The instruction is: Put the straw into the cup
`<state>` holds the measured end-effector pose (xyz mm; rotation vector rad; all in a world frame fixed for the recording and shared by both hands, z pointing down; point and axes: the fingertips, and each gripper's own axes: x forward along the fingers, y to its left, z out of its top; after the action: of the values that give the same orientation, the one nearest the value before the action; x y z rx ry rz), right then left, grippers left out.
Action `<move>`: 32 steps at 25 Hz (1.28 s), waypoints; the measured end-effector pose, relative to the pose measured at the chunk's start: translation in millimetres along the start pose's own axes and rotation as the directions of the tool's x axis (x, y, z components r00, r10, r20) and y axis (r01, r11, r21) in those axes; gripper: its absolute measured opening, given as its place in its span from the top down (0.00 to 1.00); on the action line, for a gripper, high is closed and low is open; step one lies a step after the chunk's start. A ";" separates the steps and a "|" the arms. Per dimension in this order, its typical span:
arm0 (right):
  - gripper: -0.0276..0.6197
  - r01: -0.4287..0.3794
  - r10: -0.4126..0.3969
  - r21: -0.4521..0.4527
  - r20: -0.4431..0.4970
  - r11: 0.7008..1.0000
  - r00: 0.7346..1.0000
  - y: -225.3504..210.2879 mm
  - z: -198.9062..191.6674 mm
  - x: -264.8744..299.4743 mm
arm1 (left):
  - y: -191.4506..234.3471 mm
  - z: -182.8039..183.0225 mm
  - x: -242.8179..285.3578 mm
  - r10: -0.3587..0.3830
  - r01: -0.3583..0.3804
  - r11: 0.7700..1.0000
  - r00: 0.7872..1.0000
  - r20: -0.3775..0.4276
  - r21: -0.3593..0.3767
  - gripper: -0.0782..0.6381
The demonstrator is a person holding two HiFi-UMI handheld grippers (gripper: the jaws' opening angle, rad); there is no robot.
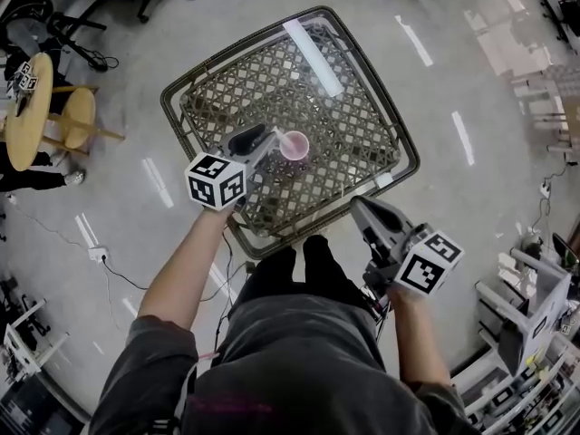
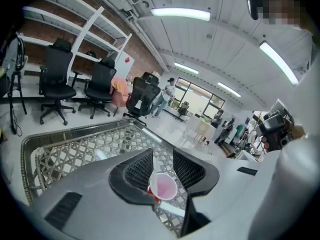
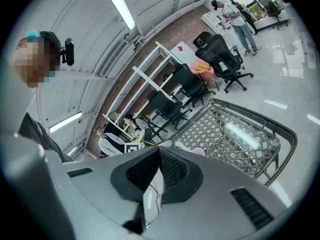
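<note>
The straw [image 2: 153,177] is leaning in the light pink cup [image 2: 164,187] on the table [image 1: 362,107] while the left gripper [image 2: 162,154] is hovering spread just beside it and the right gripper [image 3: 159,151] is hanging pressed together, so any sideways brush is risking tipping both.

A lattice-patterned surface [image 1: 263,89] with a dark rim spreads beneath and beyond the left fingers [image 2: 137,171]. Far ahead of those fingers and to their left, black office chairs [image 2: 56,76] stand on the glossy floor [image 1: 453,225] before white shelving [image 2: 92,26]. Well off to the fingers' left, in the head view, sit a round wooden table [image 1: 27,107] and a wooden stool [image 1: 80,116].
</note>
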<state>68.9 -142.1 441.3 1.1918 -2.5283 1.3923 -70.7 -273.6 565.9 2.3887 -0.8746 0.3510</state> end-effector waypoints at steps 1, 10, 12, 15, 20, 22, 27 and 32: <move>0.94 -0.003 0.003 -0.004 0.003 1.000 1.000 2.5 0.6 0.3 | -3.7 4.4 -4.1 -0.001 0.001 1.000 1.000 0.012 0.002 0.72; 0.94 -0.039 0.040 -0.039 0.036 0.998 0.999 26.8 7.7 4.5 | -44.9 44.5 -44.7 -0.046 0.041 0.998 0.994 0.098 0.051 0.73; 0.94 -0.046 0.048 -0.045 0.040 0.998 0.998 32.6 8.7 5.7 | -51.6 49.8 -53.1 -0.055 0.049 0.997 0.992 0.111 0.058 0.76; 0.94 -0.056 0.059 -0.055 0.046 0.997 0.997 41.6 9.3 7.1 | -60.0 53.9 -65.5 -0.069 0.062 0.996 0.990 0.122 0.067 0.80; 0.94 -0.064 0.068 -0.072 0.058 0.995 0.996 49.5 11.4 8.2 | -72.1 52.4 -83.5 -0.081 0.073 0.995 0.987 0.137 0.064 0.83; 0.94 -0.067 0.073 -0.080 0.064 0.995 0.995 51.8 15.2 7.5 | -77.8 51.1 -88.6 -0.082 0.075 0.995 0.987 0.140 0.059 0.84; 0.94 -0.078 0.086 -0.103 0.076 0.992 0.993 58.7 24.7 9.7 | -90.9 49.9 -97.7 -0.091 0.080 0.993 0.987 0.130 0.087 0.85; 0.94 -0.088 0.097 -0.117 0.071 0.989 0.993 65.4 26.1 15.3 | -93.8 46.9 -103.5 -0.092 0.082 0.994 0.988 0.126 0.079 0.87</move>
<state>25.5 -150.2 384.3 1.1441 -2.7070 1.2220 -84.7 -189.8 445.5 2.5316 -0.8239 0.1992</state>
